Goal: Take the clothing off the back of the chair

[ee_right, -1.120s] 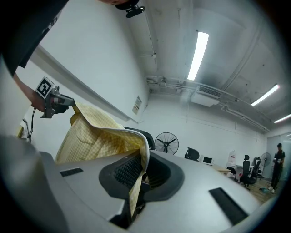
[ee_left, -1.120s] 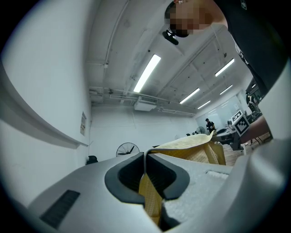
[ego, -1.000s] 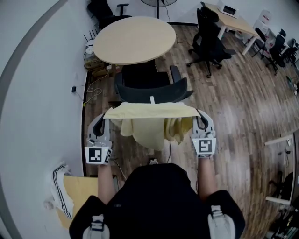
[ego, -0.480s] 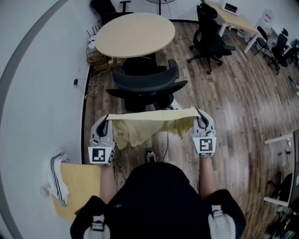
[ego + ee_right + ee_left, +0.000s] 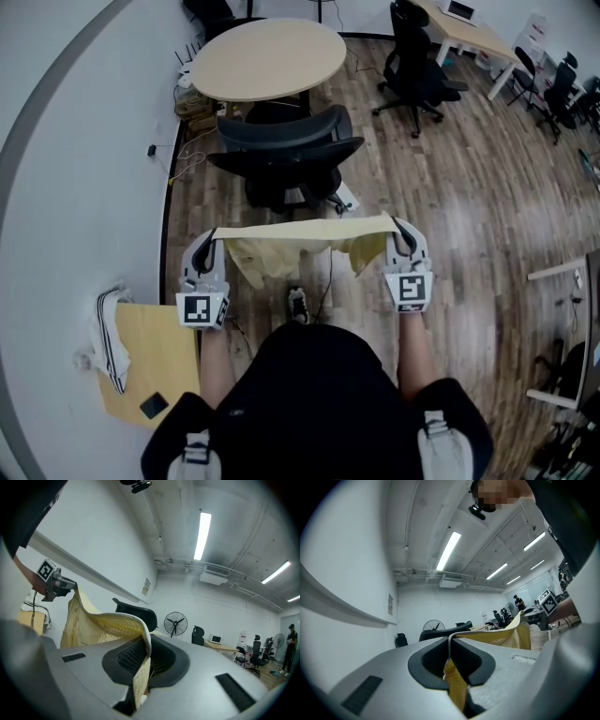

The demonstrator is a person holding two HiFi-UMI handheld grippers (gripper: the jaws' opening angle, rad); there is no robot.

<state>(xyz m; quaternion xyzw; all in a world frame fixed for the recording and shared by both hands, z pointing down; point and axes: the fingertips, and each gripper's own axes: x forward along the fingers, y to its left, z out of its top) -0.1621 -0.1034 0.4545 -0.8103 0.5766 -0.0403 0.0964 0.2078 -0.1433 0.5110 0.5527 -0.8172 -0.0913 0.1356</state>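
A pale yellow garment [image 5: 302,240] hangs stretched in the air between my two grippers, clear of the black office chair [image 5: 286,159] that stands beyond it. My left gripper [image 5: 213,238] is shut on the garment's left corner [image 5: 454,686]. My right gripper [image 5: 395,228] is shut on its right corner [image 5: 140,677]. The cloth's loose folds droop below the taut top edge. The chair's backrest is bare.
A round wooden table [image 5: 268,58] stands behind the chair by the white wall. A tan board [image 5: 150,361] with striped cloth [image 5: 108,333] lies on the floor at left. Cables [image 5: 192,173] run along the wall. More office chairs [image 5: 417,61] and a desk [image 5: 469,28] stand far right.
Both grippers have pulled the garment back toward the person, off the chair's backrest. A gap of floor now shows between cloth and chair.
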